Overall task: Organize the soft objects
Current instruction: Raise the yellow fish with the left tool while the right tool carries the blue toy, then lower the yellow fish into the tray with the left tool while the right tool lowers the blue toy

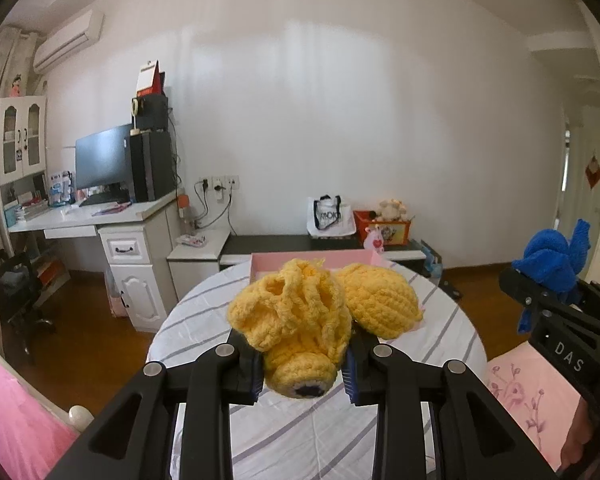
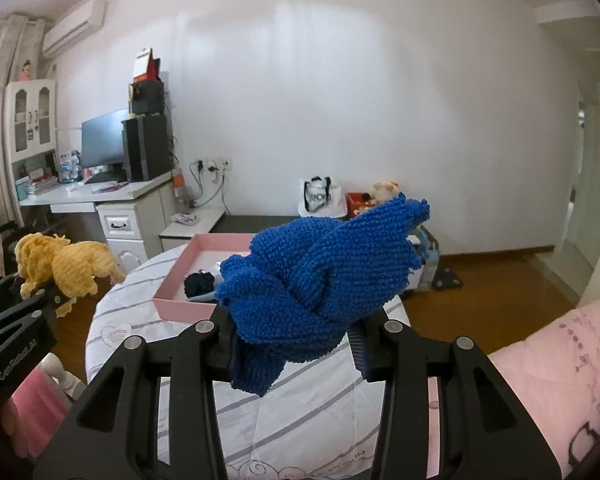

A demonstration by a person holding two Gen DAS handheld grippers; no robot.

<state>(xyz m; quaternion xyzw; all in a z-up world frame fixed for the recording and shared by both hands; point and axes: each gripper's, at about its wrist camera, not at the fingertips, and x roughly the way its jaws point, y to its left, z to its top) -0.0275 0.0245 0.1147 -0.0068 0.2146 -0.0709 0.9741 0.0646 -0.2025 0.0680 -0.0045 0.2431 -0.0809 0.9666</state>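
Observation:
My left gripper [image 1: 303, 364] is shut on a yellow crocheted toy [image 1: 300, 320], held above the striped round table [image 1: 204, 320]; the same yellow crocheted toy [image 2: 64, 268] shows at the left of the right wrist view. My right gripper [image 2: 294, 344] is shut on a blue knitted cloth [image 2: 324, 276], also held in the air; that blue knitted cloth [image 1: 556, 264] appears at the right edge of the left wrist view. A shallow pink tray [image 2: 188, 264] sits at the table's far side with a dark soft item [image 2: 198, 282] inside; the pink tray's [image 1: 300, 258] far wall peeks out behind the yellow toy.
Pink bedding [image 2: 556, 364] lies at the right and pink fabric [image 1: 16, 412] at the left. Beyond the table stand a white desk [image 1: 100, 216] with a monitor, a low dark bench [image 1: 300, 242] bearing a white bag [image 1: 328, 216] and a red box of toys [image 1: 384, 224].

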